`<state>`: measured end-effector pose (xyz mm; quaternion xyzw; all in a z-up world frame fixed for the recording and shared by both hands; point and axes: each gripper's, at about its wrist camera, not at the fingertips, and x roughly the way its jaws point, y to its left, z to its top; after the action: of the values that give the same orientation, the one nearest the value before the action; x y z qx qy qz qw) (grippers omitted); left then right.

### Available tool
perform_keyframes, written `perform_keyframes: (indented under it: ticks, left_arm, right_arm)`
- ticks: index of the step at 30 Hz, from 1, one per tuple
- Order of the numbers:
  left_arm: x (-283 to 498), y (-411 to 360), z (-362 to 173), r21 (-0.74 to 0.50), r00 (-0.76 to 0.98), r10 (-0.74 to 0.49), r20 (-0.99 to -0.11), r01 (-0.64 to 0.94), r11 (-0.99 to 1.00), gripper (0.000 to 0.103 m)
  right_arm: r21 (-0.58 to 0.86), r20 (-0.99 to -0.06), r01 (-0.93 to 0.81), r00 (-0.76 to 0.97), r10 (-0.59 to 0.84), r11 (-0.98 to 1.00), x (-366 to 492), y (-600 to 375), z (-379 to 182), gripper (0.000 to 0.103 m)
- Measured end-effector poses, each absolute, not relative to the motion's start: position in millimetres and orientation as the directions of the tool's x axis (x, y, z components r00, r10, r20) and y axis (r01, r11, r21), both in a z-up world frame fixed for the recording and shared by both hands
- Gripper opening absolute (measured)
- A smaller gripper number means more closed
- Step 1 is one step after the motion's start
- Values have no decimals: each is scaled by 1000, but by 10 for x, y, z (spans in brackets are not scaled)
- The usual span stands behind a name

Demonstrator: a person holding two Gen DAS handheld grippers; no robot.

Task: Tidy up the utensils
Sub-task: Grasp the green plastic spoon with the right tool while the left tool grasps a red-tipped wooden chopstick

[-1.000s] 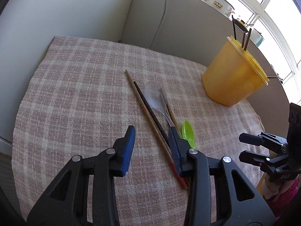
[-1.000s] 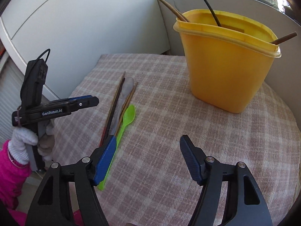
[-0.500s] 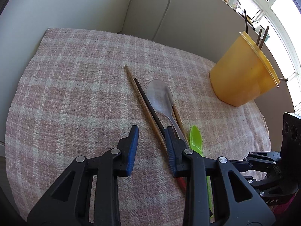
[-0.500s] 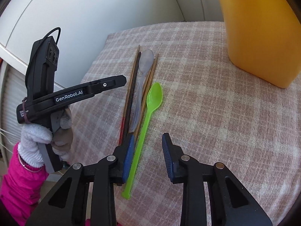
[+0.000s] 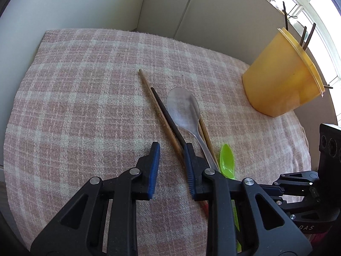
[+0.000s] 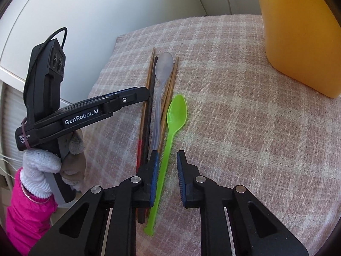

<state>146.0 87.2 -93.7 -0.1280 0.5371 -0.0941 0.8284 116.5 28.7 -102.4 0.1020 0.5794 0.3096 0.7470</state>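
Right wrist view first, largest thing down to smallest: a pink checked cloth [image 6: 245,128] covers the table, and a yellow tub [image 6: 298,32] stands on it at two o'clock, well apart from the loose utensils. Those lie in a tight bundle running from twelve toward six o'clock: brown chopsticks [image 6: 149,74], a black chopstick [image 6: 152,98], a clear spoon [image 6: 163,68] and, on the tub side, a green spoon [image 6: 171,132]. The right gripper [image 6: 168,177] points down at the near end of the bundle; its jaws have just been closing and now stand narrow around the green spoon's handle, which touches the left pad while a gap remains at the right pad, so it is not pinched. At nine o'clock a gloved hand [image 6: 53,162] with a pink sleeve [image 6: 27,219] holds the left gripper [image 6: 136,95] beside the chopsticks. From the left wrist view the left gripper [image 5: 171,168] has also just been closing and is still slightly spread, bare cloth [image 5: 85,106] between its pads; the brown and black chopsticks [image 5: 162,111] pass under its right finger [image 5: 189,166]. The tub [image 5: 281,79] sits at two o'clock with dark sticks [image 5: 307,36] standing in it.
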Motion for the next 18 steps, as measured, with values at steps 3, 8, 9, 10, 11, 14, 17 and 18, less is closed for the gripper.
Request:
perform_keyframes:
  ticks: [3, 8, 9, 10, 11, 14, 17, 18]
  left_arm:
    - [1531, 895, -934, -307, 396, -289, -872, 19, 951, 23]
    - [1594, 891, -930, -277, 407, -266, -874, 34, 960, 23]
    - [1614, 862, -926, -268, 408, -259, -875, 37, 963, 23]
    - [1635, 836, -928, -260, 410, -253, -876, 41, 965, 21]
    - [1652, 816, -926, -250, 411, -246, -878, 45, 967, 21]
    - [1695, 772, -923, -230, 418, -231, -878, 54, 972, 16]
    - [1696, 773, -936, -231, 421, -236, -876, 64, 971, 13]
    - [1701, 790, -937, -237, 420, -241, -875, 63, 970, 13]
  right_arm:
    - [522, -803, -324, 126, 583, 789, 1185, 271, -1063, 13]
    - [534, -801, -305, 115, 587, 789, 1228, 296, -1097, 11]
    - [533, -802, -303, 115, 586, 790, 1229, 307, -1099, 11]
    - [533, -803, -303, 113, 585, 790, 1228, 295, -1099, 10]
    - [532, -804, -302, 112, 583, 791, 1234, 311, -1102, 10]
    - [528, -809, -295, 110, 577, 796, 1256, 353, -1111, 7]
    - [525, -812, -285, 113, 572, 802, 1287, 388, -1114, 6]
    - [521, -815, -287, 116, 568, 804, 1284, 386, -1107, 6]
